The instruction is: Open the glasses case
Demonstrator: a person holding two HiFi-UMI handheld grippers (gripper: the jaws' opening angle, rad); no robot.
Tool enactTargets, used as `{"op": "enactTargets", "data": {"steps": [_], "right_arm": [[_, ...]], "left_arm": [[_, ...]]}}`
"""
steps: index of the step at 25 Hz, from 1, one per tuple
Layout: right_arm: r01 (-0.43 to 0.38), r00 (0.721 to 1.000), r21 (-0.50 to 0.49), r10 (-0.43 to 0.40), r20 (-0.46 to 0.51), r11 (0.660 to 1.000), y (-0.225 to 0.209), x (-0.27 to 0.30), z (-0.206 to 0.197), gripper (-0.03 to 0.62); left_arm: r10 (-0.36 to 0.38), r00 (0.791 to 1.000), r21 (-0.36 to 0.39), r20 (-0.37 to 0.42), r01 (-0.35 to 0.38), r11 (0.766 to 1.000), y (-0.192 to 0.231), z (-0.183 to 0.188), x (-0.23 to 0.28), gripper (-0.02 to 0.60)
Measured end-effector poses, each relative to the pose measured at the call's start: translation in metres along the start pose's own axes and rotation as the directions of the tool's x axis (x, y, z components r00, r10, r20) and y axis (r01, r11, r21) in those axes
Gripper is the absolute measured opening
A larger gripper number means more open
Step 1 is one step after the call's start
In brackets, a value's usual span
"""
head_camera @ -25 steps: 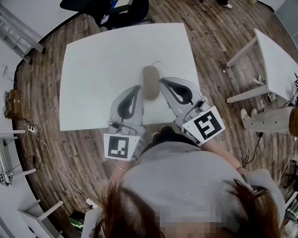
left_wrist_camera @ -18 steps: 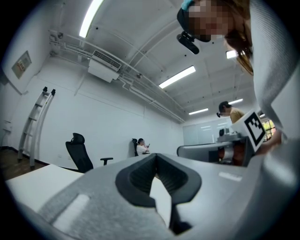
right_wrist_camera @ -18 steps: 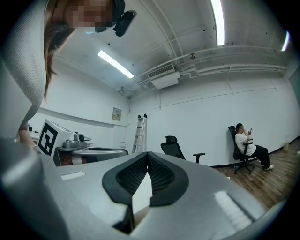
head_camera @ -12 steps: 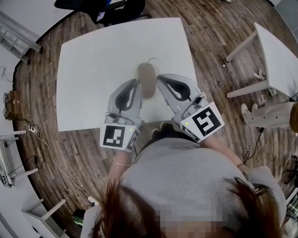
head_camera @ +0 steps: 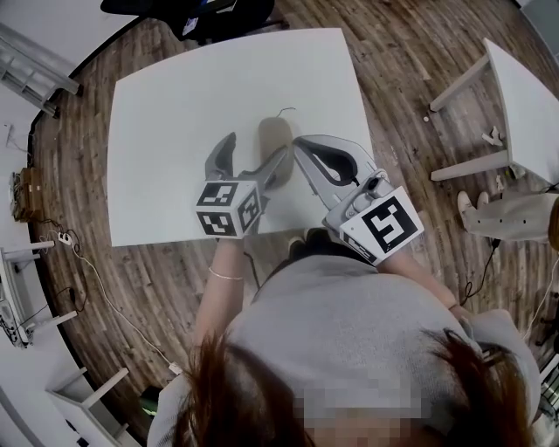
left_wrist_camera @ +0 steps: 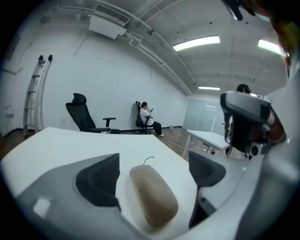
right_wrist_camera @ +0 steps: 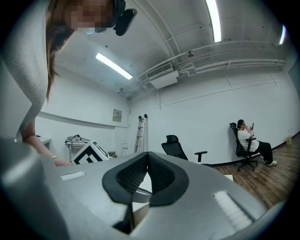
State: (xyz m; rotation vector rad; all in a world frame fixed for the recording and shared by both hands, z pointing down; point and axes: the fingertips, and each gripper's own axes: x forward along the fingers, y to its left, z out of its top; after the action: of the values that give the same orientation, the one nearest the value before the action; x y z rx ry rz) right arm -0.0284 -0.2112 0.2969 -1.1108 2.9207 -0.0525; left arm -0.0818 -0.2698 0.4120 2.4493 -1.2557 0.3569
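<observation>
Left gripper (head_camera: 255, 148) now lower, jaws just swung apart, case (head_camera: 276, 135) between them, ungripped; right gripper (head_camera: 300, 142) unmoved, clenched, empty

Left gripper (left_wrist_camera: 153, 164) jaws just opened — glasses case (left_wrist_camera: 152, 197) between them; untouched.

In the head view, one finger of the left gripper (head_camera: 258, 148) covers part of the near end of the glasses case (head_camera: 275, 138). Its fingers have just been opening, and the case lies loose between them. Whether the right gripper (head_camera: 301, 147) touches the case cannot be told there. In the right gripper view its fingers (right_wrist_camera: 161, 176), pressed together, hide the case. The thin loop (head_camera: 285, 112) at the case's far end is too small to identify. A second counter (head_camera: 528, 105) and a chair (head_camera: 210, 13) are cut off by the picture's edges.
</observation>
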Motion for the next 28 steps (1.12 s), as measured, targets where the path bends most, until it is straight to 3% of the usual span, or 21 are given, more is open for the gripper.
{"op": "enactTargets", "data": {"steps": [3,5,11,15,19,24,28], "right_arm": [[0.010,1.000,0.003,-0.010,-0.005,1.000,-0.006,-0.002,-0.002,0.003],[0.020,1.000,0.007,-0.020,-0.008,1.000,-0.010,-0.004,-0.004,0.005],[0.025,1.000,0.011,-0.025,-0.003,1.000,-0.019,-0.011,-0.004,0.003],[0.041,0.999,0.015,-0.041,-0.009,0.999,-0.029,-0.013,-0.005,0.003],[0.053,0.999,0.023,-0.053,-0.008,0.998,-0.037,-0.013,-0.006,0.003],[0.060,0.998,0.031,-0.060,-0.006,0.998,-0.040,-0.016,-0.006,0.003],[0.059,0.998,0.038,-0.059,-0.007,0.998,-0.039,-0.016,-0.005,0.003]], "left_arm": [[-0.025,0.998,-0.123,-0.058,0.017,0.992,0.011,-0.016,0.017,0.449],[-0.033,0.995,-0.159,-0.097,0.017,0.987,0.018,-0.029,0.024,0.450],[-0.067,0.969,-0.162,-0.239,0.028,0.986,0.027,-0.063,0.045,0.451],[-0.081,0.939,-0.157,-0.335,0.029,0.987,0.026,-0.084,0.060,0.469],[-0.122,0.923,-0.202,-0.365,0.049,0.978,0.012,-0.091,0.073,0.485],[-0.113,0.902,-0.128,-0.417,0.065,0.990,-0.001,-0.090,0.081,0.491],[-0.142,0.878,-0.140,-0.457,0.086,0.986,-0.016,-0.096,0.090,0.492]]}}
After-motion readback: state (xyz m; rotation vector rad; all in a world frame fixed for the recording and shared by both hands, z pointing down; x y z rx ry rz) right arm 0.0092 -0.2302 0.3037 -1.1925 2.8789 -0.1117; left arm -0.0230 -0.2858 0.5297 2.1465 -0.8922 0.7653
